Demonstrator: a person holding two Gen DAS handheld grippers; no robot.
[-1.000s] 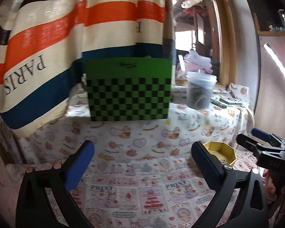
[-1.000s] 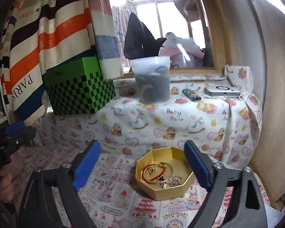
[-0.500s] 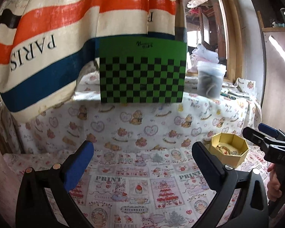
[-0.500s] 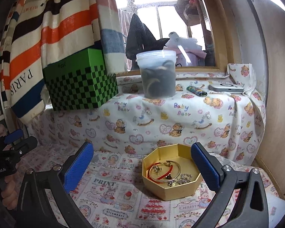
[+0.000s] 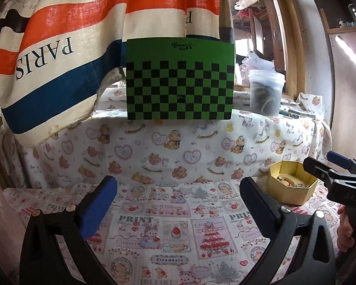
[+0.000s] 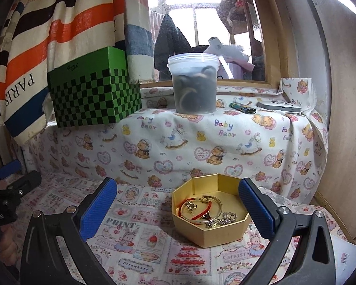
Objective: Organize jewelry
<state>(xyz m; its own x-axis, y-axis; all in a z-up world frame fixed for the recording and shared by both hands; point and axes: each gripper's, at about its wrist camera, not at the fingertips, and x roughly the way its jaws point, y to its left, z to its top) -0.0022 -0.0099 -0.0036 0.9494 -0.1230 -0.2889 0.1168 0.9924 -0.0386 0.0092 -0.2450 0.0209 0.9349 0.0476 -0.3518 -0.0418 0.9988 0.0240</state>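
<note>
A gold octagonal box (image 6: 223, 231) sits on the printed cloth in the right wrist view. It holds a red cord bracelet (image 6: 203, 212), a gold bangle (image 6: 219, 205) and a silver chain (image 6: 225, 219). My right gripper (image 6: 178, 207) is open and empty, its jaws spread just in front of the box. The box (image 5: 293, 193) also shows in the left wrist view at the right. My left gripper (image 5: 178, 205) is open and empty over bare cloth, left of the box.
A green checkered box (image 6: 95, 99) and a clear plastic tub (image 6: 193, 87) stand on the raised cloth-covered ledge behind. A lighter (image 6: 243, 108) and a flat grey device (image 6: 278, 106) lie there too. A striped curtain (image 5: 83, 47) hangs at left.
Both grippers have dropped lower and pulled back a little, so the ledge and checkered box sit higher in view. The gold box is now nearer the right gripper's jaws. Both stay open.
</note>
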